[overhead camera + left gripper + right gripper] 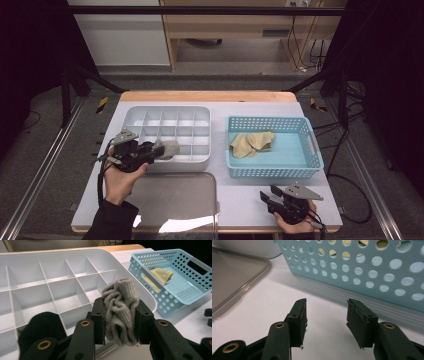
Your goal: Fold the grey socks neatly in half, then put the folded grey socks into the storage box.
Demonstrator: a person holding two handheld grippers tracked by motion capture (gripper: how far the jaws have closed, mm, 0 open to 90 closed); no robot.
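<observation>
My left gripper (161,150) (120,323) is shut on a bunched grey knitted sock (120,312) (169,148), held over the front edge of the white divided tray (150,112) (50,272). A black sock (40,327) lies in a front compartment of that tray. Yellow-beige socks (252,142) (161,275) rest in the light blue perforated basket (272,172) (190,260) to the right. My right gripper (267,196) (325,322) stands open just above the white table near its front edge, in front of the basket wall (367,272), with nothing between its jaws.
A clear plastic lid (175,200) (232,280) lies flat on the table between the two hands, in front of the tray. The white mat (250,200) ends at a wooden table edge; black frame posts stand at both sides.
</observation>
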